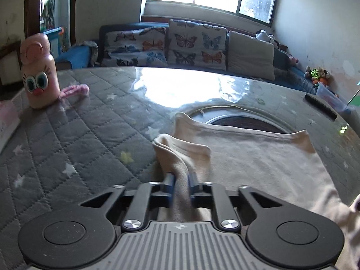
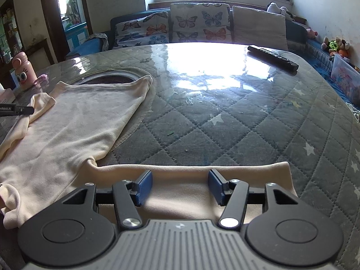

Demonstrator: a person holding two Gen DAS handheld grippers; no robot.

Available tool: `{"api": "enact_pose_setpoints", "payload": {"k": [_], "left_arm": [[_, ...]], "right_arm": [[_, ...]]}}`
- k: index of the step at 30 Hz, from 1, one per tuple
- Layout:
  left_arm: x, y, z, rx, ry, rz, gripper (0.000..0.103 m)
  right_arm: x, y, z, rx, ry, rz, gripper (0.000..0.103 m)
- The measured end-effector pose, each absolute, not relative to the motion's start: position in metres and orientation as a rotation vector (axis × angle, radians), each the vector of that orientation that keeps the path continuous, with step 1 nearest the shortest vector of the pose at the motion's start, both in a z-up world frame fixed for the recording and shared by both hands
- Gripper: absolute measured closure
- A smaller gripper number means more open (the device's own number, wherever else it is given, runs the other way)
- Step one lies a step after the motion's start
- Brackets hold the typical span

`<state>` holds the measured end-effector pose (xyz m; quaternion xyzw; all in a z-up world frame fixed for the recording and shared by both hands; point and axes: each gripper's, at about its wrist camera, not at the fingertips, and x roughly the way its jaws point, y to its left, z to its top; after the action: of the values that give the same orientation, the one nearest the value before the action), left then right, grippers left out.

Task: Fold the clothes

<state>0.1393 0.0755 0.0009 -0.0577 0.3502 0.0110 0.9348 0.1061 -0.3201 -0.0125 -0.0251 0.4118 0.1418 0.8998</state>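
- The left gripper (image 1: 180, 180) is clamped on a bunched sleeve of the cream shirt (image 1: 258, 153); its blue pads (image 1: 169, 181) are mostly buried in the fabric, so only slivers show.
- The right gripper (image 2: 180, 185) hangs spread wide above the shirt's other sleeve (image 2: 180, 180), which lies flat on the table; whether the blue pads (image 2: 144, 185) touch the cloth cannot be made out.
- The cream shirt (image 2: 74, 121) lies spread over the quilted grey table cover (image 2: 225, 130), its near edge cut off behind both gripper bodies and the frame edge.
- In the right wrist view, a tip of the left gripper (image 2: 16, 110) pokes in from the left edge at the gathered sleeve.
- Beyond the shirt's far hem, a dark round opening (image 1: 245, 121) in the cover is partly hidden by the cloth.
- Further out, window glare whitens the clear sheet over the cover.
- A black remote (image 2: 273, 58) lies near the far right edge.
- A pink bottle (image 1: 38, 72) with cartoon eyes stands far left, a pink strap (image 1: 75, 90) beside it.
- Behind the table, butterfly cushions (image 1: 166, 42) line a sofa.
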Motion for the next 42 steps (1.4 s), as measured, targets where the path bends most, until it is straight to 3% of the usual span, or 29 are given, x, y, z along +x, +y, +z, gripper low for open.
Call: {"api": "enact_pose_setpoints", "payload": {"k": [13, 17, 19, 25, 35, 42], "left_arm": [[0.098, 0.107, 0.035, 0.034, 0.569, 0.304, 0.095], [0.09, 0.113, 0.033, 0.044, 0.585, 0.325, 0.084], [0.088, 0.12, 0.03, 0.038, 0.59, 0.343, 0.062], [0.077, 0.157, 0.027, -0.055, 0.576, 0.402, 0.054], [0.059, 0.214, 0.017, -0.243, 0.561, 0.552, 0.055], [0.065, 0.201, 0.004, -0.234, 0.631, 0.514, 0.054]], "right_arm": [[0.106, -0.32, -0.013, -0.047, 0.847, 0.291, 0.046], [0.107, -0.319, -0.013, -0.051, 0.848, 0.29, 0.046], [0.107, -0.319, -0.013, -0.054, 0.849, 0.289, 0.046], [0.107, -0.318, -0.013, -0.058, 0.852, 0.289, 0.046], [0.109, -0.316, -0.013, -0.063, 0.86, 0.294, 0.04], [0.109, -0.316, -0.013, -0.062, 0.864, 0.294, 0.04]]}}
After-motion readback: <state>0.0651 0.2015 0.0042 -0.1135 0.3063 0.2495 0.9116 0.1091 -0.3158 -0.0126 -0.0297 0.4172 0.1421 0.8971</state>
